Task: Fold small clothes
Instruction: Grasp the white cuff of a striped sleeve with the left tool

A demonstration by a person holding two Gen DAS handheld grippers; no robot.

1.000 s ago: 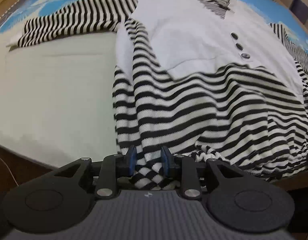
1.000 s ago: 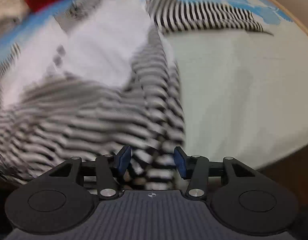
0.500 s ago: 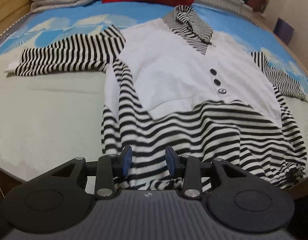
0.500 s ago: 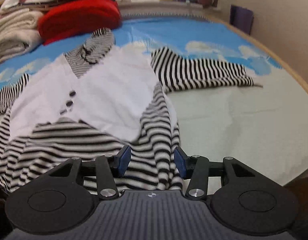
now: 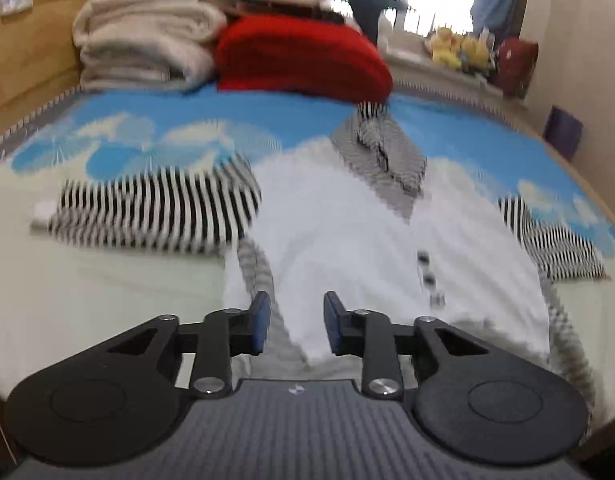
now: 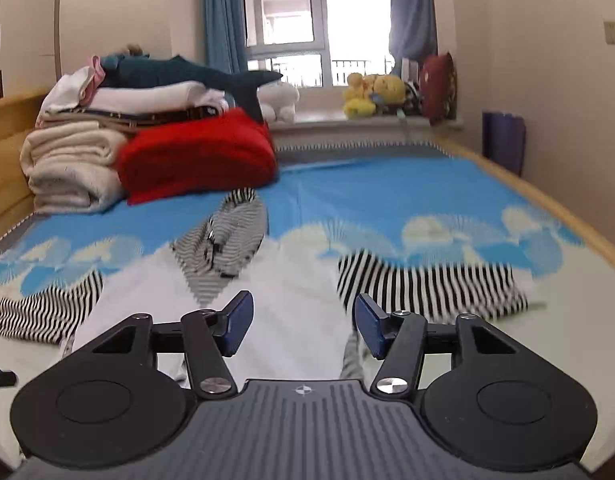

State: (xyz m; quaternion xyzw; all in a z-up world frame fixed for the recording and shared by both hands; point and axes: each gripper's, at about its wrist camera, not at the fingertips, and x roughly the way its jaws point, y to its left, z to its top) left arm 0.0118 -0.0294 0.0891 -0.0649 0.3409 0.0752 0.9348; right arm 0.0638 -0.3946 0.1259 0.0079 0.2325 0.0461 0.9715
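Note:
A white sweater (image 5: pixel 347 240) with black-and-white striped sleeves and hood lies spread flat on the bed, its buttons (image 5: pixel 427 276) facing up. One sleeve (image 5: pixel 155 208) stretches out left, the other (image 5: pixel 555 248) right. My left gripper (image 5: pixel 296 322) hovers above the sweater's lower body, its jaws closing with nothing between them. In the right wrist view the sweater (image 6: pixel 291 300) lies below my right gripper (image 6: pixel 303 320), whose jaws are opening and hold nothing. Its hood (image 6: pixel 227 236) points toward the far end, and a striped sleeve (image 6: pixel 427 284) lies to the right.
Folded cream blankets (image 6: pixel 67 168) and a red blanket (image 6: pixel 195 156) are stacked at the far left of the bed, with a plush shark (image 6: pixel 187 74) on top. Plush toys (image 6: pixel 371 94) sit on the windowsill. A wooden bed frame (image 6: pixel 547 204) runs along the right beside a purple bin (image 6: pixel 503 140).
Both grippers rose and tilted up, bringing the far end of the bed into view. The left gripper let go of the striped hem. The right jaws stand wider.

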